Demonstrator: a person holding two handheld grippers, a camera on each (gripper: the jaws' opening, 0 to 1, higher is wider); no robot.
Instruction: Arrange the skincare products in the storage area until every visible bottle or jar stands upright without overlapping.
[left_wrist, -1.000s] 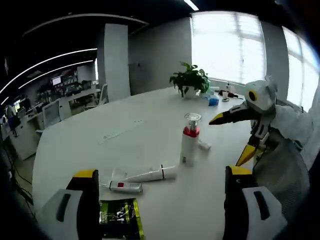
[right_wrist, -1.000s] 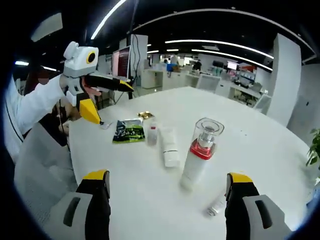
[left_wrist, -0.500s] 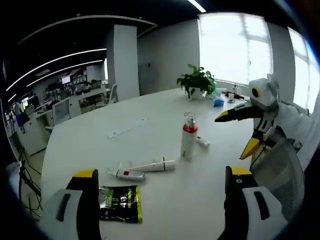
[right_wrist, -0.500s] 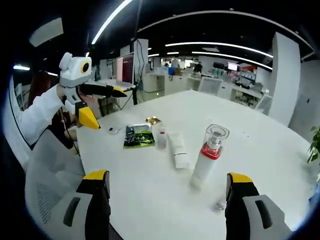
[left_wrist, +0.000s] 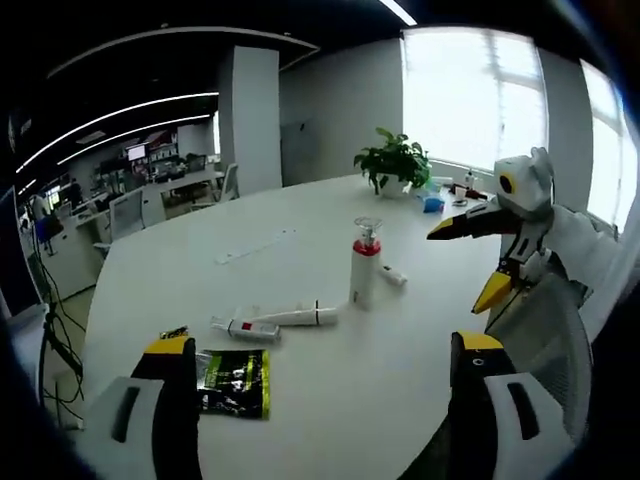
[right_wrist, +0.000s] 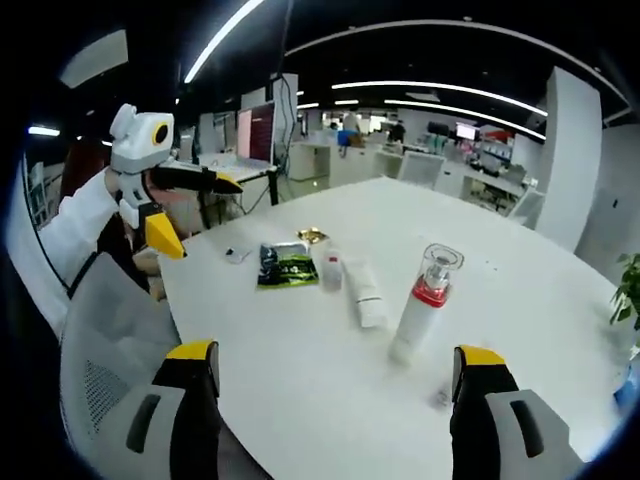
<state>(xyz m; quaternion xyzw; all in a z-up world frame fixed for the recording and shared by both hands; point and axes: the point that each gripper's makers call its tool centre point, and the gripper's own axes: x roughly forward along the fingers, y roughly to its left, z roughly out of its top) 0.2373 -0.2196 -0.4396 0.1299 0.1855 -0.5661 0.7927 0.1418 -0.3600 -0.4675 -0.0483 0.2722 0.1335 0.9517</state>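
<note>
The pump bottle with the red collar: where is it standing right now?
The pump bottle stands upright on the white table, centre in the left gripper view, with the lying white tube to its left and a small vial just right.

On the desk (left_wrist: 300, 400) a bottle (left_wrist: 363, 264) is stood upright near the middle. In the left gripper view, a tube (left_wrist: 292, 317) and a smaller tube (left_wrist: 246, 327) are laid flat to its left, a sachet (left_wrist: 232, 382) nearer the camera, and a small vial (left_wrist: 391, 275) just right of the bottle. A plant (left_wrist: 396, 160) is set at the far edge.
</note>
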